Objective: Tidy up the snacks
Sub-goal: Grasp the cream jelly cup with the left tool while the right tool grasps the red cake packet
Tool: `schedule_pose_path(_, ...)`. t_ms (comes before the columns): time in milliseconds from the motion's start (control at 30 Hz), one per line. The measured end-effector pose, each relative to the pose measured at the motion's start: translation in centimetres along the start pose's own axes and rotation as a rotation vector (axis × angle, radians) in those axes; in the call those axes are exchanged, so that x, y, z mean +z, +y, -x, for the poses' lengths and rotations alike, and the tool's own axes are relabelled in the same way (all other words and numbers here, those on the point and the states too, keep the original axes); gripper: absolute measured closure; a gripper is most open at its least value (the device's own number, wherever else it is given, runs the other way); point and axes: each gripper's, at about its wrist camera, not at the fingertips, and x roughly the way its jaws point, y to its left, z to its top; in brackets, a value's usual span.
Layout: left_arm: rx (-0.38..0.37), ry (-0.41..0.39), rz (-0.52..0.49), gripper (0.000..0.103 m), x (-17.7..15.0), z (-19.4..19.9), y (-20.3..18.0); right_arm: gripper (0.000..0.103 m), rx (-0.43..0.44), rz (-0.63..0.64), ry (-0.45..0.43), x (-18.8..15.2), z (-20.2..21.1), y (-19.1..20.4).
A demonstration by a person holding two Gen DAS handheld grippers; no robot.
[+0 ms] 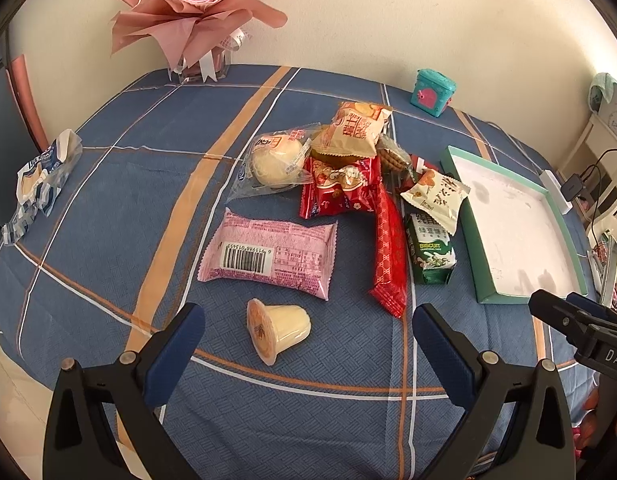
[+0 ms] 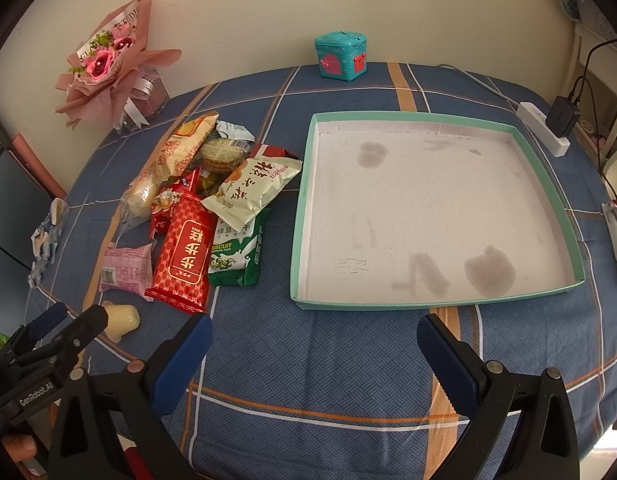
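While both tools hang wide open and empty: start of sorting. Left tool [image 1: 308,344] over jelly cup [image 1: 278,330], right tool [image 2: 314,344] before bare tray [image 2: 548,168], snack pile [image 2: 212,200] beside. Next: close on cup.

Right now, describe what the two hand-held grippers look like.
Both match: the left hand-held gripper and the right hand-held gripper have black plastic frames, silver pivot pins and dark blue textured finger pads. White lettering on the left one reads GenRobot.AI.
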Motion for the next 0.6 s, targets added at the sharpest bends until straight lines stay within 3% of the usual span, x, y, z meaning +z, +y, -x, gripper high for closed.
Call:
schedule_pose_path(133, 0.004, 0.030, 0.039, 0.000, -0.1, -0.4, 1.0, 0.000, 0.020, 0.015, -0.003, 0.6, 0.0, 0.4)
schedule_pose_path(400, -0.017, 0.094, 0.104, 0.000, -0.5, -1.6, 2.6, 0.000, 0.142, 0.062, 0.008, 2.0, -1.2, 3.7)
schedule_pose_path(600, -0.029, 0.158, 0.087, 0.001, -0.6, -3.1, 2.4, 0.000, 0.249, 0.062, 0.058, 2.7, -3.0, 6.2)
